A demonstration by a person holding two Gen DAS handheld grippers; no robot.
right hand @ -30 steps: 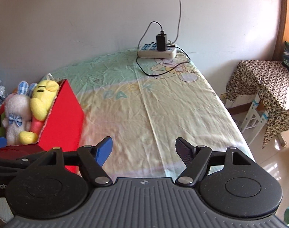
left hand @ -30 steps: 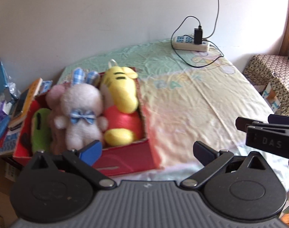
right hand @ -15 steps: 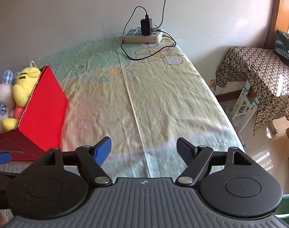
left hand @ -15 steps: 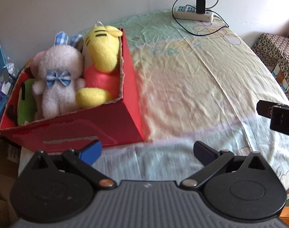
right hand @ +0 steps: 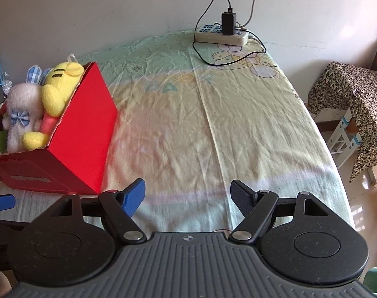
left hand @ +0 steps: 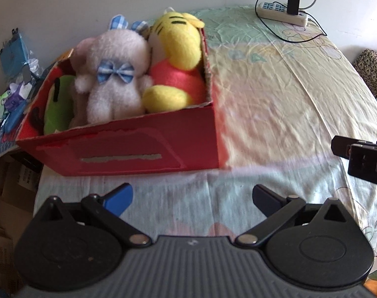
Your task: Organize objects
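- The red box (left hand: 128,149) sits at the left edge of the bed (left hand: 275,104), its front face scuffed, with a torn strip where a label was.
- Packed inside, side by side: a white bunny (left hand: 114,74) with a blue checked bow, a yellow bear (left hand: 176,57) in a red top, and a green toy (left hand: 55,109) at the left wall.
- The left claw (left hand: 192,198) is spread wide and holds nothing, just in front of the box.
- The right claw (right hand: 187,195) is also spread and holds nothing, over bare sheet to the right of the box (right hand: 71,144).
- A power strip (right hand: 222,34) with a black charger and looped cable lies at the far end of the bed by the wall.
- A stool under patterned cloth (right hand: 354,92) stands beside the bed on the right.
- Clutter (left hand: 12,74) sits left of the box.
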